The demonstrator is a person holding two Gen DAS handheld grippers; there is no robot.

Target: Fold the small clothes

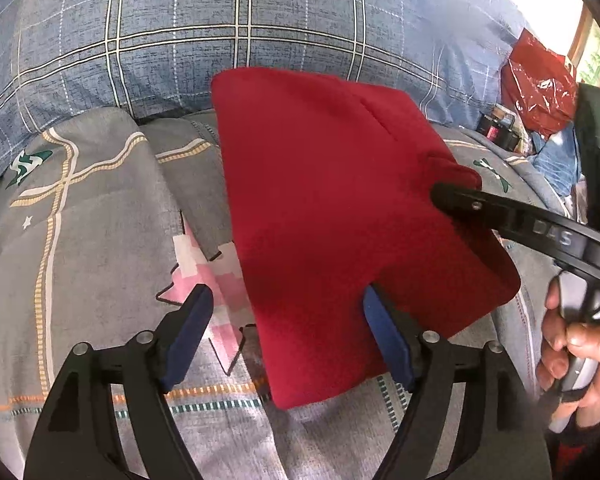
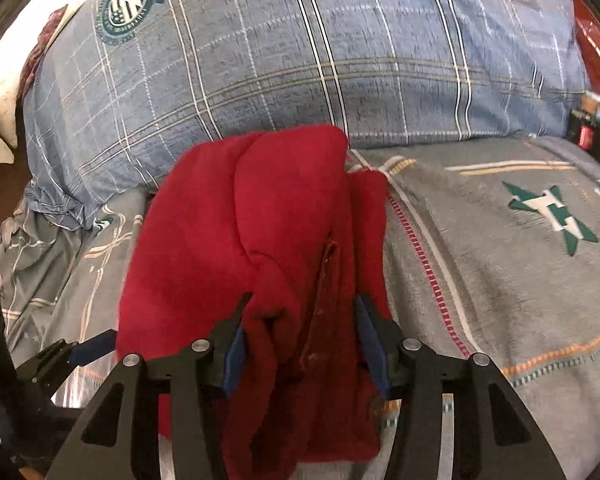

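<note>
Red garment (image 1: 340, 200), folded, lies on the grey patterned bedspread (image 1: 100, 208) of the bed, blue plaid pillow (image 1: 220, 20) at 12 o'clock behind it. Left tool (image 1: 288, 332): jaws wide apart, left pad over the bedspread, right pad at the cloth's near edge, not clamping. Right tool (image 2: 300, 336): jaws partly apart, bunched red folds between the pads; can't tell if they press. A hand (image 1: 576, 356) at 3 o'clock holds the right tool's handle.

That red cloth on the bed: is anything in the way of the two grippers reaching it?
Nothing visible. The red cloth already lies between the open fingers of the left gripper and the right gripper.
</note>
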